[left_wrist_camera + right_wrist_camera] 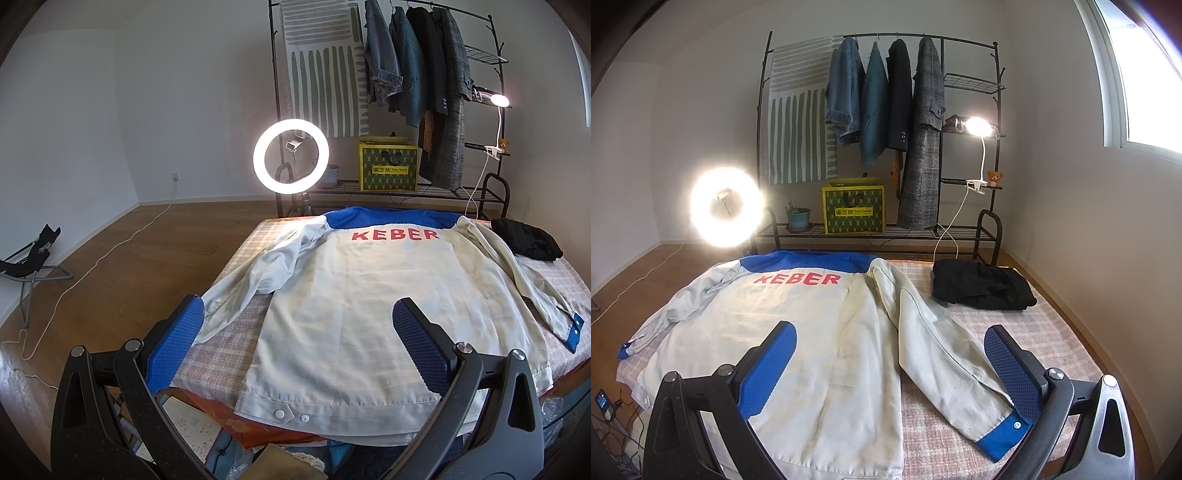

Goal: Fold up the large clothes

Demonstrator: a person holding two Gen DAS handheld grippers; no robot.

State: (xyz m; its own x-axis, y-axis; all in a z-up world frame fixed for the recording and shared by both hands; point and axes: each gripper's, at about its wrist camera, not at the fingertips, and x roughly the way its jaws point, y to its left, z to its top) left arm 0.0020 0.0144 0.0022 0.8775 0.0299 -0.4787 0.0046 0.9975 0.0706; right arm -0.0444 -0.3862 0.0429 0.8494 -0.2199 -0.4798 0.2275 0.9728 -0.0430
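A large pale grey jacket [369,291] with a blue yoke and red "KEBER" letters lies back-up, spread flat on the checked bed cover [229,339]. It also shows in the right wrist view [827,332]. Its left sleeve [251,277] is bunched toward the bed's left edge. Its right sleeve [942,350] lies straight, with the blue cuff [1004,435] near my right gripper. My left gripper [299,314] is open above the hem and left sleeve. My right gripper [890,336] is open above the jacket's right side. Neither holds anything.
A folded black garment [982,284] lies at the bed's far right corner. Behind the bed stand a lit ring light [291,161], a clothes rack with hanging coats [886,110], a yellow box [854,210] and a clip lamp [979,127]. A folding chair [29,266] stands on the left floor.
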